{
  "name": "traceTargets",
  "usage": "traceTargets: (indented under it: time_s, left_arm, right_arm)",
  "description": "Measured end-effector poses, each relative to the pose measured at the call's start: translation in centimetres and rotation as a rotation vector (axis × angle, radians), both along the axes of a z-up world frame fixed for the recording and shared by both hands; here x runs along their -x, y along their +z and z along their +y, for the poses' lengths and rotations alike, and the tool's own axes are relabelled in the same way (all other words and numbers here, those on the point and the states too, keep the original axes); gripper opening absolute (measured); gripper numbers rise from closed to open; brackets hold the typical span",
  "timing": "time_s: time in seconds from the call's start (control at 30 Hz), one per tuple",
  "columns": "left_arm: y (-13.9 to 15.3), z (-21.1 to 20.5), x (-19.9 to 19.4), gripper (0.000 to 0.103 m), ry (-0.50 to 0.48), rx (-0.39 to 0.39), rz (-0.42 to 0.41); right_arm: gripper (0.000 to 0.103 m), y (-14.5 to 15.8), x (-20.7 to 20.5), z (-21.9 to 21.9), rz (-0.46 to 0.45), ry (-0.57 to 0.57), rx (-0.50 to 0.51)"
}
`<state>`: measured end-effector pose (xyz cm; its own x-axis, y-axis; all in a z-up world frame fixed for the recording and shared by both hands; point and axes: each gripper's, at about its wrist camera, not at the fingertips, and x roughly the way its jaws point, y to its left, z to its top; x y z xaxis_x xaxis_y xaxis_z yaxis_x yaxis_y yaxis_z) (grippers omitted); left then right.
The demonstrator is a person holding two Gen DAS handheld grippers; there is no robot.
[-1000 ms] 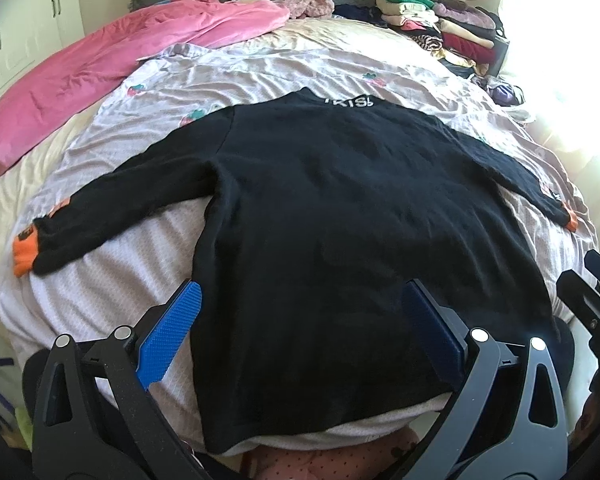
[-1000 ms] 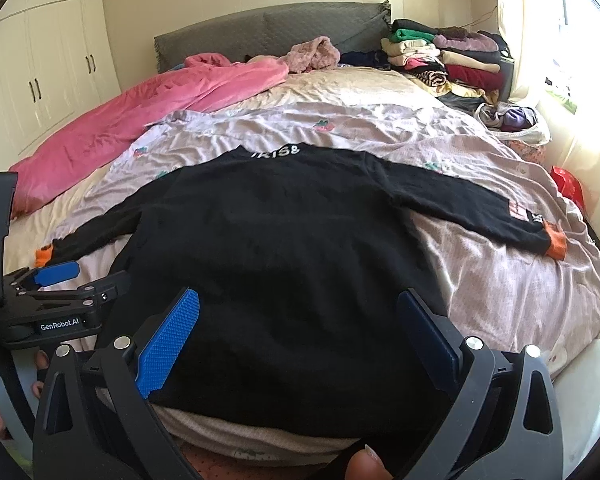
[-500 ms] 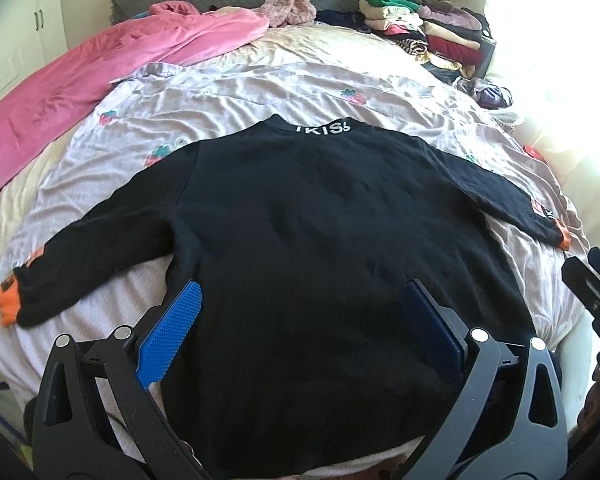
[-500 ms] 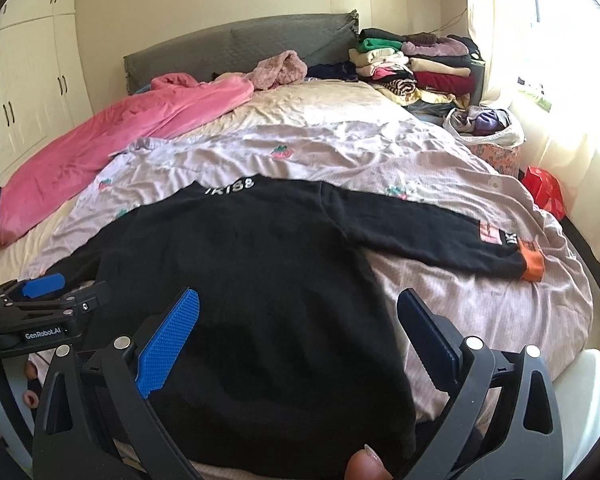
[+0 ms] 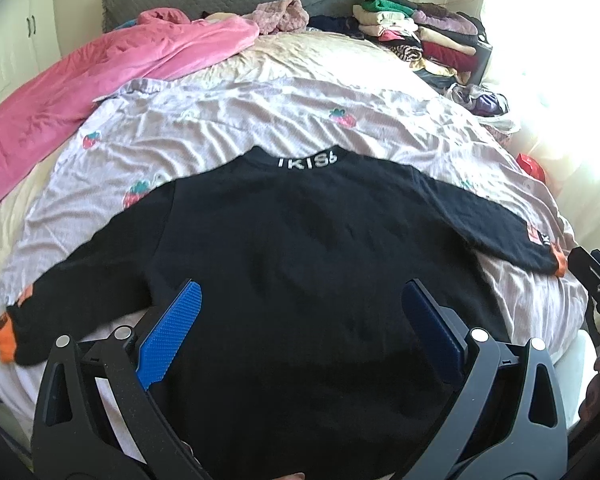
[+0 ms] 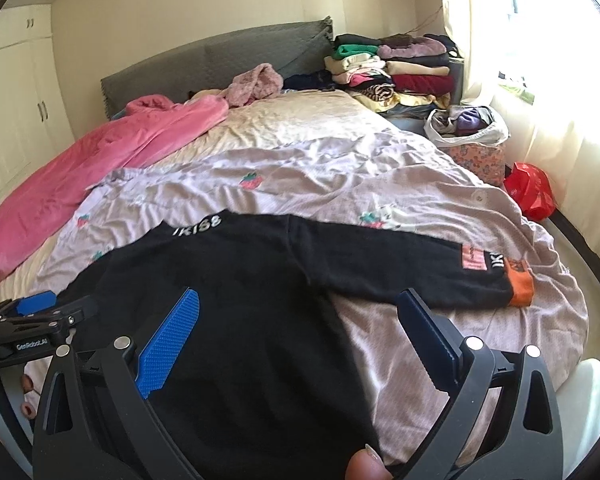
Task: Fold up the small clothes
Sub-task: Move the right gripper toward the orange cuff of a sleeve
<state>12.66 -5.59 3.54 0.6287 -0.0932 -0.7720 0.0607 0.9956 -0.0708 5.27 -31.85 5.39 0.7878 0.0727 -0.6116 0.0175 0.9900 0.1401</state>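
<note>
A black sweater (image 5: 300, 240) with orange cuffs lies flat on the bed, collar away from me and both sleeves spread out. Its right sleeve (image 6: 400, 268) ends in an orange cuff (image 6: 520, 284). My left gripper (image 5: 300, 320) hovers open over the sweater's lower body, with nothing between its blue pads. My right gripper (image 6: 296, 332) is open too, above the lower right part of the sweater near the armpit. The left gripper (image 6: 32, 312) also shows at the left edge of the right wrist view.
A lilac strawberry-print sheet (image 5: 260, 120) covers the bed under the sweater. A pink blanket (image 5: 100, 72) lies at the far left. Folded clothes are stacked (image 6: 392, 68) at the far right by the headboard. A red bag (image 6: 532, 188) sits on the floor.
Both grippers have risen and tilted up, so more of the bed and room shows. The right gripper's view has swung toward the right sleeve. The sweater lies as before.
</note>
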Motion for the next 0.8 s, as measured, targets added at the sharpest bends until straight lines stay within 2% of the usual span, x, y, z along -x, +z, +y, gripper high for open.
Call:
traceTargets:
  time_s: [0.23, 0.4, 0.8]
  left_arm:
    - [0.5, -0.3, -2.0, 0.094, 0.002, 0.009, 0.007]
    - [1.4, -0.7, -3.4, 0.094, 0.003, 0.007, -0.019]
    - [3.2, -2.9, -7.1, 0.094, -0.032, 0.012, -0.036]
  right_arm:
    - [0.099, 0.2, -2.3, -2.2, 0.007, -0.054, 0.021]
    - [0.099, 0.6, -4.3, -3.8, 0.011, -0.100, 0.046]
    - [0.099, 2.4, -8.3, -8.6, -0.002, -0.187, 0.031]
